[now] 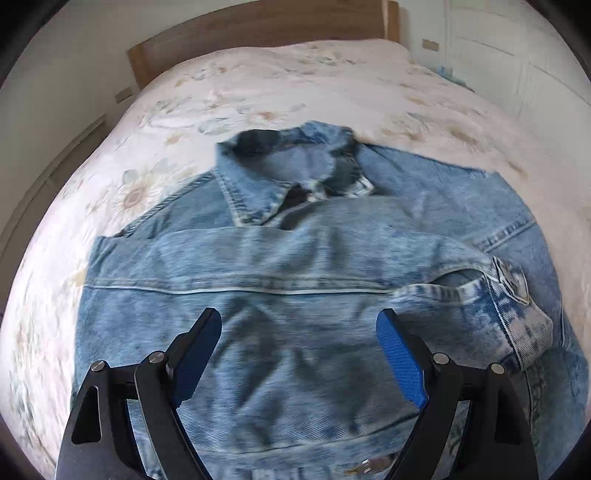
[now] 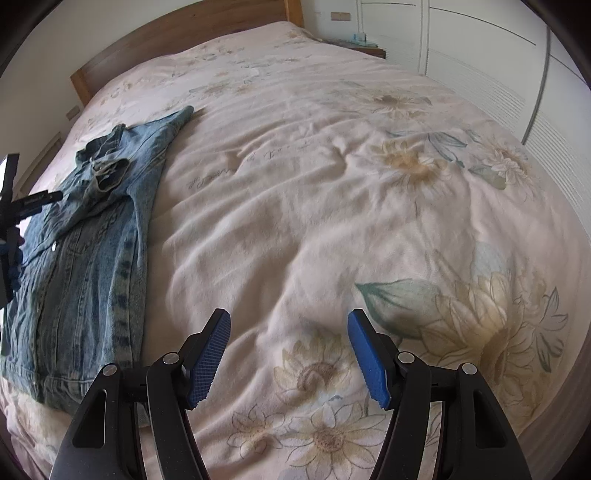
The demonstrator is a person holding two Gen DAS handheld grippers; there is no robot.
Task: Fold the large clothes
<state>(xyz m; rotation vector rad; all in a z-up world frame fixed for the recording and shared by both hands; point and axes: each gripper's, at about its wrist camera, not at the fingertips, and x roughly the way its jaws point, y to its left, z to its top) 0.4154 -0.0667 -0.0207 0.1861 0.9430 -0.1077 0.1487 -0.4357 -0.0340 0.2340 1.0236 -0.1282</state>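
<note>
My left gripper (image 1: 299, 325) hangs spread wide above the denim jacket (image 1: 303, 266), which lies partly folded on the floral bedspread (image 1: 332, 85). My right gripper (image 2: 290, 326) is also spread, holding nothing, over bare bedspread with the jacket off to its left.

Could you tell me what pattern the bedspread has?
Pale pink bedspread printed with large flowers, clearest in the right wrist view.

A home bedroom, shown by the wide bed with a pale floral quilt (image 2: 314, 192), its wooden headboard (image 1: 258, 29), white louvred wardrobe doors (image 2: 480, 66) along the wall, and a small bedside stand (image 2: 362, 46).
</note>
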